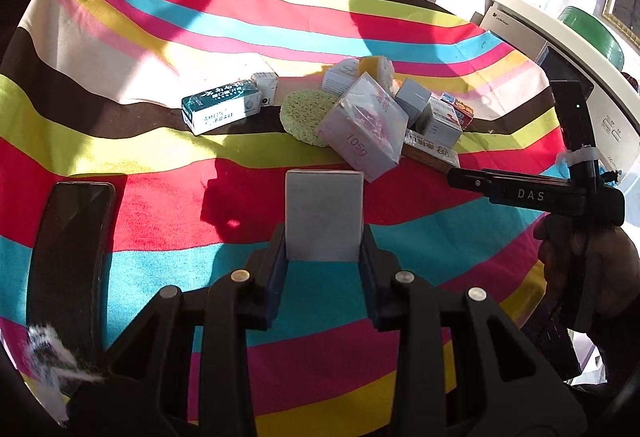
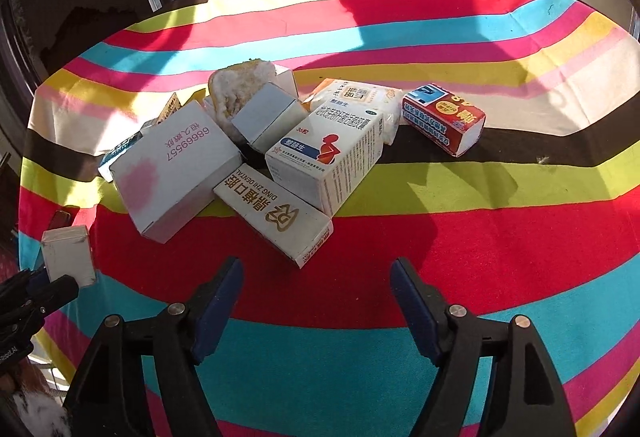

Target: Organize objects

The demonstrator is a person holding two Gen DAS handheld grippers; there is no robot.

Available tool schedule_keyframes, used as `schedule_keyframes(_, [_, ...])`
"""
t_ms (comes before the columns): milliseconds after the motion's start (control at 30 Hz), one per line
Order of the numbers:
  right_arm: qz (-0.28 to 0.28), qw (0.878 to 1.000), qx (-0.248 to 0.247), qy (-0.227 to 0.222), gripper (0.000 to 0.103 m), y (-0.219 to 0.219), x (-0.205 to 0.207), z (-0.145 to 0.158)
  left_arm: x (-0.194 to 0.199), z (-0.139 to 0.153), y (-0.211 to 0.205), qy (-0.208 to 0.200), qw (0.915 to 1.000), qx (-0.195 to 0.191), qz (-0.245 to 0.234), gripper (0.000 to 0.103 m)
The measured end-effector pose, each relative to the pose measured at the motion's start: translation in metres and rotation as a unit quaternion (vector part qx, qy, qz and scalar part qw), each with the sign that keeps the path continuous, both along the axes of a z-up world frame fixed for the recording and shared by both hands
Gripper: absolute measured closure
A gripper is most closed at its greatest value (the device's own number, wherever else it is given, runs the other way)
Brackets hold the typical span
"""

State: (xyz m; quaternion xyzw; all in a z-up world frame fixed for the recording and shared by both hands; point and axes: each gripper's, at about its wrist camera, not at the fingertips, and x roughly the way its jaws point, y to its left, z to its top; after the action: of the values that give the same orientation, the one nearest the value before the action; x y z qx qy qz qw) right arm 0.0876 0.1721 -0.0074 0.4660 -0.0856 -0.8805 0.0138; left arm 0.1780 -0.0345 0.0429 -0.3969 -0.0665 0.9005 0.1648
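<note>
Left gripper: your left gripper (image 1: 324,237) is pinching a small grey box (image 1: 324,215) by its two sides, at the lower centre of the left wrist view; the box stands upright between the pads, above the striped cloth (image 1: 160,229).
Same box, other view: in the right wrist view the small grey box (image 2: 69,255) shows at the left edge, held by the left gripper (image 2: 44,283).
Right gripper: your right gripper (image 2: 316,289) is spread wide with nothing between its fingers, at the lower centre of its view, over the red and blue stripes of the cloth (image 2: 500,245).
Pile: the loose boxes lie heaped at the centre of the left view, beyond the held box; a large white box (image 2: 176,169) leans there, touching a long dental box (image 2: 276,215) and a white medicine box (image 2: 328,157).
Apart from the pile: a red box (image 2: 444,119) lies to the upper right of centre in the right view; a green-and-white box (image 1: 220,107) lies left of the heap.
Sponge: a round green sponge (image 1: 304,113) lies against the pile.
Phone: a dark phone (image 1: 68,249) lies at the lower left.
</note>
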Motion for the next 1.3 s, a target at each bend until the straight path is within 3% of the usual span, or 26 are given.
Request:
schedule_keyframes(200, [-0.023, 0.999, 0.019, -0.021, 0.026, -0.027, -0.014, -0.001, 0.001, 0.001, -0.002, 0.003, 1.0, 0.003, 0.0, 0.066])
schedule_keyframes(467, [-0.091, 0.995, -0.013, -0.027, 0.018, -0.036, -0.038, -0.001, 0.003, 0.0, -0.009, 0.003, 0.9999, 0.015, 0.005, 0.066])
schedule_keyframes(700, [-0.149, 0.988, 0.008, -0.028, 0.018, -0.041, -0.052, -0.004, 0.003, -0.002, -0.013, 0.004, 0.9996, 0.027, 0.003, 0.066])
schedule_keyframes(900, [-0.182, 0.981, 0.058, -0.028, 0.018, -0.047, -0.06, -0.008, 0.004, 0.0, -0.015, 0.004, 0.9995, 0.029, 0.004, 0.066])
schedule_keyframes(1033, [-0.183, 0.98, 0.076, -0.014, 0.02, -0.042, -0.052, -0.009, 0.005, 0.001, -0.019, 0.006, 0.9994, 0.034, 0.007, 0.066])
schedule_keyframes(1100, [-0.18, 0.98, 0.088, -0.012, 0.03, -0.042, -0.052, -0.009, 0.005, 0.0, -0.02, 0.004, 0.9993, 0.035, 0.007, 0.066])
schedule_keyframes(1300, [-0.158, 0.984, 0.085, -0.007, 0.031, -0.029, -0.045, -0.007, 0.004, -0.001, -0.018, 0.001, 0.9992, 0.039, 0.003, 0.066])
